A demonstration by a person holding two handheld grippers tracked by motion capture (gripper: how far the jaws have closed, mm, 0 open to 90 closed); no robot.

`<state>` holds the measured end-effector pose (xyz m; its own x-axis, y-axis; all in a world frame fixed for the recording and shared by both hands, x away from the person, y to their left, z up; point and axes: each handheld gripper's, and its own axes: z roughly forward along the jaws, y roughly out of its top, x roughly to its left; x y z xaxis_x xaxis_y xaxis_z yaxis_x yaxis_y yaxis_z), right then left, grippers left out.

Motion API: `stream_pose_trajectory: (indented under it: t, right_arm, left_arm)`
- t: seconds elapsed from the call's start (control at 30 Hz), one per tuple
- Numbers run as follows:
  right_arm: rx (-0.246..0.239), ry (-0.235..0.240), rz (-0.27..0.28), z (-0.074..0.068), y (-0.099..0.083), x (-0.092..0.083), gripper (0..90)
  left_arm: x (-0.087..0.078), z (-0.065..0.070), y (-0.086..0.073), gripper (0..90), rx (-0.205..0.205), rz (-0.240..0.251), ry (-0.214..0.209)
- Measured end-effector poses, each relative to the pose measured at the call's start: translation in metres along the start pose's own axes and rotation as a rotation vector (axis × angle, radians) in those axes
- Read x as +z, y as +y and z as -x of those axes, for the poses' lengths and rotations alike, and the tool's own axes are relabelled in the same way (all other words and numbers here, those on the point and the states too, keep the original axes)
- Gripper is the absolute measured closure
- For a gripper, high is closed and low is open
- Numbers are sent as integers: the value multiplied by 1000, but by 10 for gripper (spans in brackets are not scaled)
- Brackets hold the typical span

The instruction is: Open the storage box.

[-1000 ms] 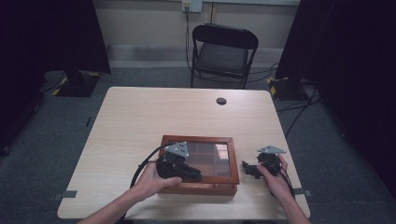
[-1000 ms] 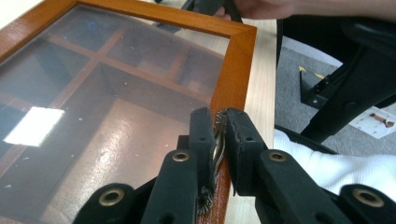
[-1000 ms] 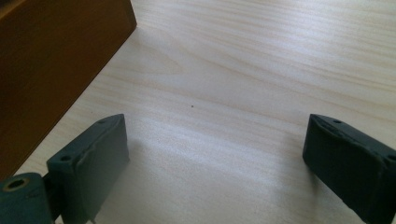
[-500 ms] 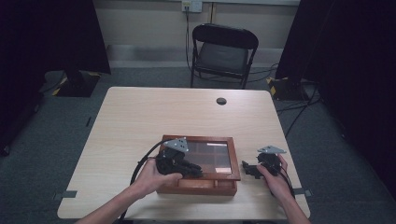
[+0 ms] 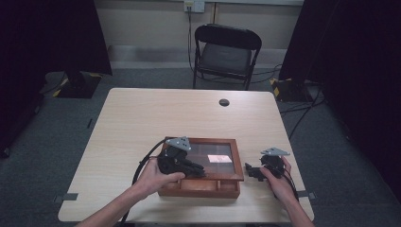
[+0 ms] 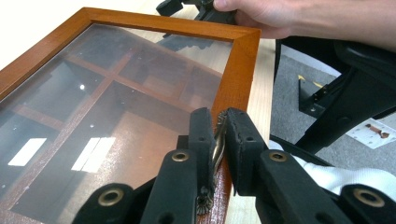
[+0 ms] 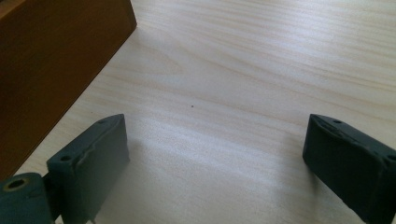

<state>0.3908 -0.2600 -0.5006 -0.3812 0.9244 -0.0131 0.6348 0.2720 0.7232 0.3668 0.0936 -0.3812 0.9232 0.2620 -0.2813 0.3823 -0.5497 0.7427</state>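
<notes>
A wooden box (image 5: 201, 140) with a glass lid lies near the table's front edge. My left gripper (image 5: 201, 171) reaches over the lid's front rail. In the left gripper view, my left gripper (image 6: 217, 135) is shut on a small brass handle (image 6: 218, 144) fixed to the lid frame (image 6: 243, 70). Wooden compartments show through the glass. My right gripper (image 5: 250, 170) rests on the table just right of the box and points at it. Its jaws stand wide apart in the right gripper view, with bare tabletop between them (image 7: 215, 154) and the box side (image 7: 56, 60) at the left.
The pale wooden table (image 5: 165, 113) has a round cable hole (image 5: 224, 102) near its far edge. A black folding chair (image 5: 227, 52) stands behind the table. Cables trail on the grey floor at the right.
The left gripper has shifted only slightly on the lid's front rail. The right gripper has stayed in place.
</notes>
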Motion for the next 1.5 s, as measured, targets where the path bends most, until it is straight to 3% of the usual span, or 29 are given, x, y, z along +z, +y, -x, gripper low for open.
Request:
stream_pose_trajectory:
  t: [0.7, 1.0, 1.5]
  right_arm:
    - [0, 0, 0, 0, 0, 0, 61]
    - [0, 0, 0, 0, 0, 0, 62]
    - [3, 1, 1, 0, 0, 0, 61]
  left_arm:
    - [-10, -4, 15, 811, -3, 0, -11]
    - [-14, -5, 23, 811, -13, -13, 6]
    - [-24, -9, 36, 810, -15, 16, 16]
